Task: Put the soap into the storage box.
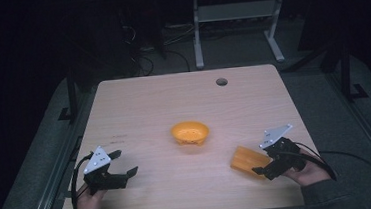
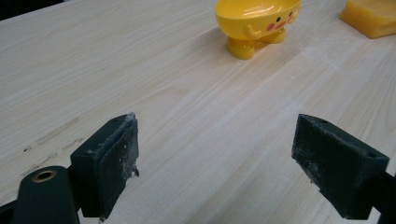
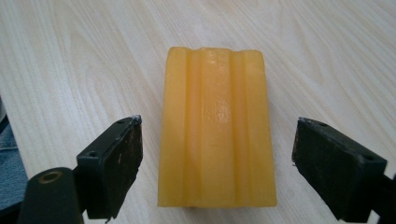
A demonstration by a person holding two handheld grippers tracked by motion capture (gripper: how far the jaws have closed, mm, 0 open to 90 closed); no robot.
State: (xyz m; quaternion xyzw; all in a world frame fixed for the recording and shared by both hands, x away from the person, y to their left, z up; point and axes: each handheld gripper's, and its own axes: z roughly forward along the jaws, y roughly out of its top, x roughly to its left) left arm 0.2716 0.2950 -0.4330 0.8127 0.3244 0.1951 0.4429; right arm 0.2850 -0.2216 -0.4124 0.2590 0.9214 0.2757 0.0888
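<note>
A ridged orange block [image 1: 246,159] lies flat on the wooden table [image 1: 173,100] at the front right. My right gripper [image 1: 260,160] is open just behind it. In the right gripper view the block [image 3: 215,121] lies lengthwise between the jaws of the right gripper [image 3: 217,156], with a gap on each side. A yellow duck-faced dish [image 1: 190,133] stands on small feet at the table's middle. My left gripper [image 1: 124,162] is open at the front left, low over bare wood. In the left gripper view the dish [image 2: 257,21] and the block [image 2: 371,16] are far beyond the left gripper [image 2: 215,154].
A round cable hole [image 1: 221,81] sits near the table's far edge. Faint dark marks [image 1: 118,136] show on the wood left of the dish. Behind the table stands a white desk frame [image 1: 236,15], and cables lie on the dark floor.
</note>
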